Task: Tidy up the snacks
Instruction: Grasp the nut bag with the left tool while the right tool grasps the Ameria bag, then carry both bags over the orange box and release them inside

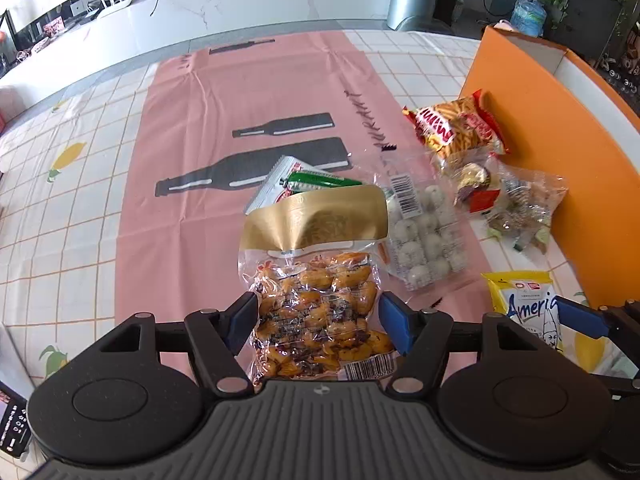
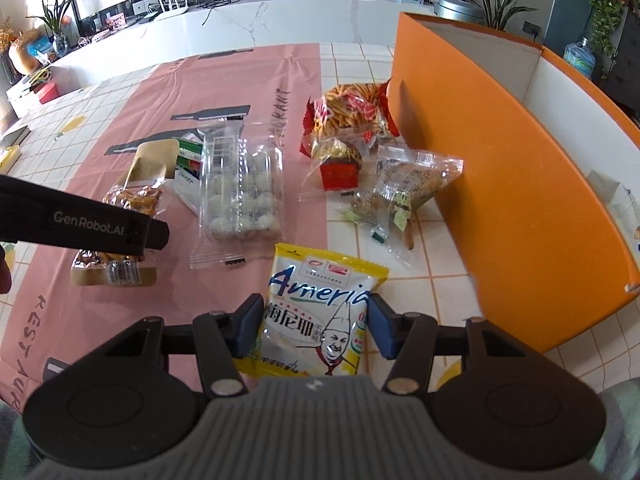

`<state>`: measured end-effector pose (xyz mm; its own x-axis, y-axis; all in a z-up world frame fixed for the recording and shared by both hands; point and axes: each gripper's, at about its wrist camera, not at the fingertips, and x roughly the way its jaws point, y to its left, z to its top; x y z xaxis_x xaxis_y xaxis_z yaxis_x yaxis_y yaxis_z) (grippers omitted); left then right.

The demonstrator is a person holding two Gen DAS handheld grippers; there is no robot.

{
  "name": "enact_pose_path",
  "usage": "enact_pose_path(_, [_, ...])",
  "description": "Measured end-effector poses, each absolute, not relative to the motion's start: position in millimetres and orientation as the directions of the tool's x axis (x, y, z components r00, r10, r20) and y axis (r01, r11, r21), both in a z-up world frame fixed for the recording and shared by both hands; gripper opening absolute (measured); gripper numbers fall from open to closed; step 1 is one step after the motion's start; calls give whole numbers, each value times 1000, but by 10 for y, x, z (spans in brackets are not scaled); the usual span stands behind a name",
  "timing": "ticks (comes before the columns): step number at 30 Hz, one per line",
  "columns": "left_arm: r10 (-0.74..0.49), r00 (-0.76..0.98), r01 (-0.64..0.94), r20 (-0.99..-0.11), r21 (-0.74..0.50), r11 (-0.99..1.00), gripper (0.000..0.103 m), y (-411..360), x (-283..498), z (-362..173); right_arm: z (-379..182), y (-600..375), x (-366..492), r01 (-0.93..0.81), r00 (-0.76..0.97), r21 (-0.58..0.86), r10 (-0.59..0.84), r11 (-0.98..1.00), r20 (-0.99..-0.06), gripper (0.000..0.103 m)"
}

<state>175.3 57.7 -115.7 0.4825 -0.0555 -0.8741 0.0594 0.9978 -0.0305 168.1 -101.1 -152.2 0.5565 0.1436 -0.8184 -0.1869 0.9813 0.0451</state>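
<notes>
A clear bag of orange snacks with a gold top (image 1: 316,292) lies lengthwise between the blue pads of my left gripper (image 1: 318,320), which press on its two sides. The right wrist view shows the same bag (image 2: 116,200) low over the pink cloth, under the left gripper's black body (image 2: 100,224). My right gripper (image 2: 316,324) is shut on a yellow and white snack bag (image 2: 320,304), one pad on each edge. That bag (image 1: 524,304) and one blue right finger (image 1: 580,316) show at the left view's right edge.
An open orange box (image 2: 480,160) stands at the right. In front of it lie a red bag of stick snacks (image 2: 352,112), clear bags of mixed sweets (image 2: 408,188) and a clear tray of white balls (image 2: 240,192). A green and white pack (image 1: 288,180) lies behind the gold-topped bag.
</notes>
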Motion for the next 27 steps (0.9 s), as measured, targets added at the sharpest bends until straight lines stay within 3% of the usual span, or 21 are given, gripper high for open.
enact_pose_path(12, [-82, 534, 137, -841, -10, 991, 76, 308, 1538, -687, -1065, -1246, 1521, -190, 605, 104, 200, 976, -771, 54])
enact_pose_path(27, [-159, 623, 308, -766, 54, 950, 76, -592, 1430, 3, -320, -2161, 1293, -177, 732, 149, 231, 973, -641, 54])
